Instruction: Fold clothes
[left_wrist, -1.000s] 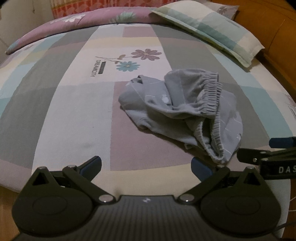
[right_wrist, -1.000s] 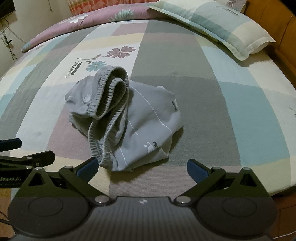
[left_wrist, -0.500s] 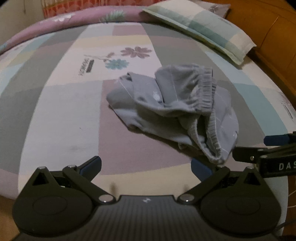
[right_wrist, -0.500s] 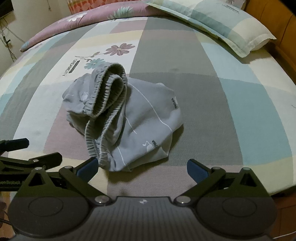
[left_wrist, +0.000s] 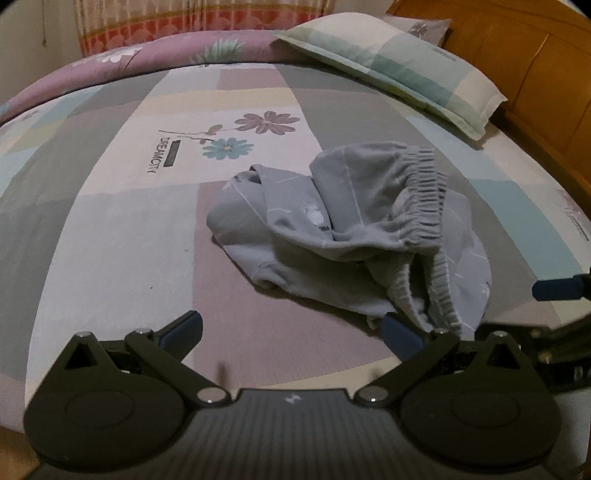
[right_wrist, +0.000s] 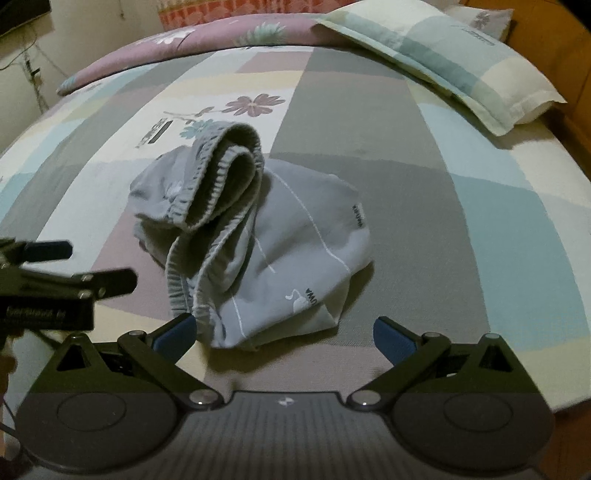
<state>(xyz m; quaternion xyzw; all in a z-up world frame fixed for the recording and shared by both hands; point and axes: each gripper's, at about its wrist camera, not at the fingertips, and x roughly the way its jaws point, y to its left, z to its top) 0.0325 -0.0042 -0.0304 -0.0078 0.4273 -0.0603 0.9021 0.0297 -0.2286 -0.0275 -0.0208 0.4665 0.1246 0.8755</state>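
Here the grey garment (left_wrist: 347, 236) lies crumpled in a heap on the patchwork bed sheet (left_wrist: 110, 229), near the bed's front edge, its ribbed elastic waistband (left_wrist: 421, 199) bunched up and rolled over on top. How its legs or sleeves run cannot be made out; the folds hide most of the cloth, and the small white print on it is too blurred to read.

The left claw (left_wrist: 291, 330) hangs low over the sheet with its blue-tipped fingers spread wide, gripping nothing. The heap sits ahead of it and to its right, the nearest fold of waistband just beside the right fingertip (left_wrist: 400, 334); whether they touch is unclear.

The right claw (right_wrist: 284, 330) is likewise spread wide and empty. In its view the garment (right_wrist: 295, 251) lies directly ahead, its near hem between the two fingers and close against the left fingertip (right_wrist: 177, 332).

Each claw shows only partly at the edge of the other's view. A checked pillow (right_wrist: 443, 55) rests at the far right corner, well apart from the heap.
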